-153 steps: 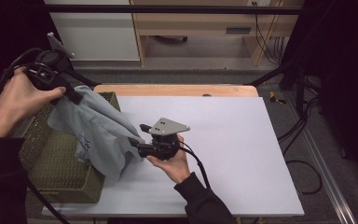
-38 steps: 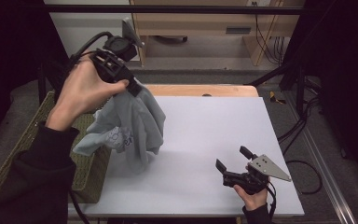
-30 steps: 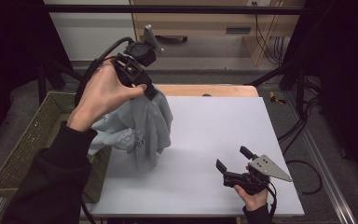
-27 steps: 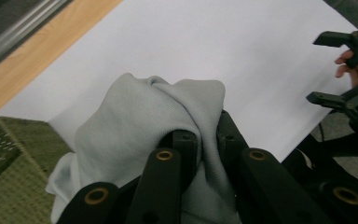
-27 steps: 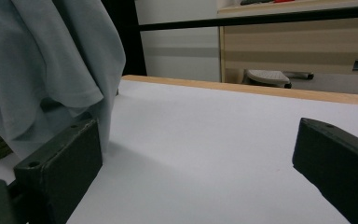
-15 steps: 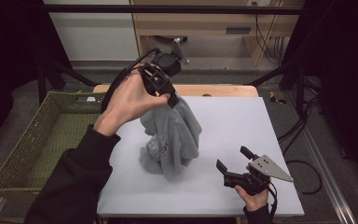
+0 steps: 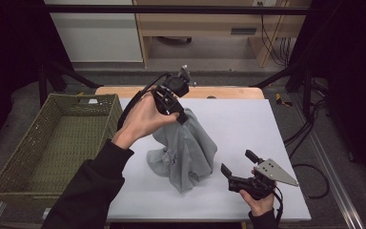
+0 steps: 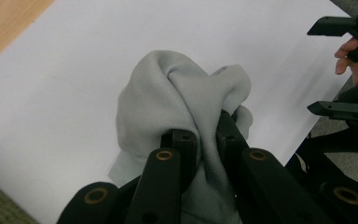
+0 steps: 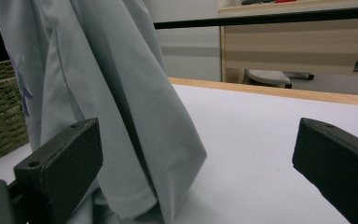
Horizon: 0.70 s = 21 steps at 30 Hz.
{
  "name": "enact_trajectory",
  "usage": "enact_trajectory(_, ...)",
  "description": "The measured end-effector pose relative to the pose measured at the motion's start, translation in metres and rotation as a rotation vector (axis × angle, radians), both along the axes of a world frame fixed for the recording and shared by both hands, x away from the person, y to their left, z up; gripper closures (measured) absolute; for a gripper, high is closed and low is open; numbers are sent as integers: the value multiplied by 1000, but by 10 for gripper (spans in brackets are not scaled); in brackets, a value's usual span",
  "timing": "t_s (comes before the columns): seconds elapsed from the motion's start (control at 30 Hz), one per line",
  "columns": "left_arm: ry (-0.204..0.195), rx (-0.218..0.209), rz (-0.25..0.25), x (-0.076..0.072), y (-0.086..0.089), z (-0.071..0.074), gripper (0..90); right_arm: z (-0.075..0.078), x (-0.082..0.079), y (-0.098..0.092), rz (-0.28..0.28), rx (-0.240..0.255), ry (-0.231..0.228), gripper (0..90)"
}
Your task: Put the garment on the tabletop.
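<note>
Left gripper is clenched on a bunch of the grey garment, jaws pinching a fold of the fabric between them; in the left gripper view the cloth wads up over and around both jaws. The left hand holds this gripper raised above the middle of the bench, black sleeve coming in from the bottom left. The garment hangs down from the jaws, its lower part bunched and resting on the white bench surface, a small dark print visible on the crumpled left portion. Right gripper is released, jaws spread wide with nothing between them, held low by the right hand near the front right of the bench, just beside the garment's right edge but apart from it; the grey three-cornered plate sits on top. In the right gripper view the garment hangs close in front, nearer the left jaw, hem touching the bench. A green woven basket sits at the left, against the bench edge, well apart from the garment. Wooden furniture and cables lie on the floor beyond and to the right.
</note>
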State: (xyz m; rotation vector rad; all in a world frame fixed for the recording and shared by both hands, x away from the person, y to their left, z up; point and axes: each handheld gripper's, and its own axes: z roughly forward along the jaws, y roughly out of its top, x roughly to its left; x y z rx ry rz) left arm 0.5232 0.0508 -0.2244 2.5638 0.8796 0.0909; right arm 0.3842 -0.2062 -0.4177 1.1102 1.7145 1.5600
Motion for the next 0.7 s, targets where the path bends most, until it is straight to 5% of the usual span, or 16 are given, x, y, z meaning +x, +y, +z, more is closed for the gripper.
enact_trajectory(0.17, 8, 2, -16, 4, 0, -24, 811, -1, 0, -1, 0, -4, 6, 17)
enact_trajectory(0.7, 51, -97, -30, 4, -4, -103, 799, -2, 1, -3, -10, 0, 12, 18)
